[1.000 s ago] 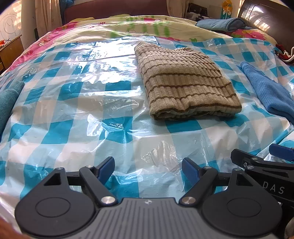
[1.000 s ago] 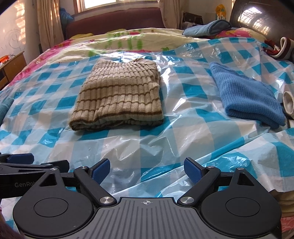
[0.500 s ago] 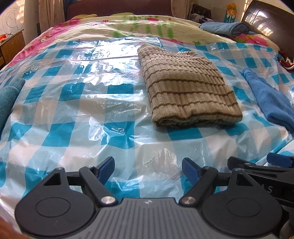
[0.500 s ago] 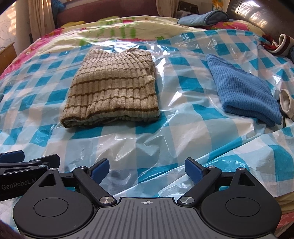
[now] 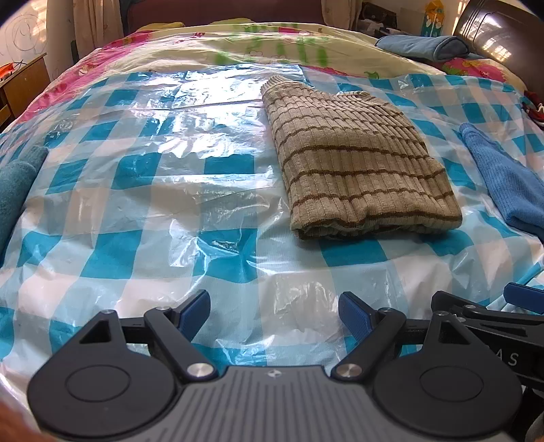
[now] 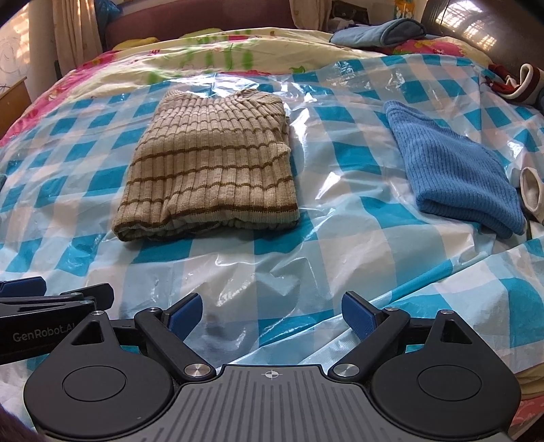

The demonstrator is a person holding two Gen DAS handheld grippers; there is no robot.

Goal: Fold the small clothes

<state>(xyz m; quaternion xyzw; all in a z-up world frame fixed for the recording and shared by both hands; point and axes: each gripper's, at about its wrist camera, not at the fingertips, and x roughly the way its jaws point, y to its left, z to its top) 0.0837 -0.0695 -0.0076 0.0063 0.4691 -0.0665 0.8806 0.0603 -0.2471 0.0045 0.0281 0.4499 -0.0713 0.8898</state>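
Daylight was bright and warm, coming from the far end of the room. It glared white off the crinkled plastic sheet (image 5: 190,142) on the bed and glinted on the dark headboard (image 6: 476,30) far right. Both views stayed sharp, though fisheye curvature bent the edges and darkened the corners.

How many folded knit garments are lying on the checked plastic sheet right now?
2. The striped beige sweater lies folded mid-sheet; the blue knit lies folded to its right, apart from it. A teal item at the sheet's left edge is cut off, so more may be hidden.
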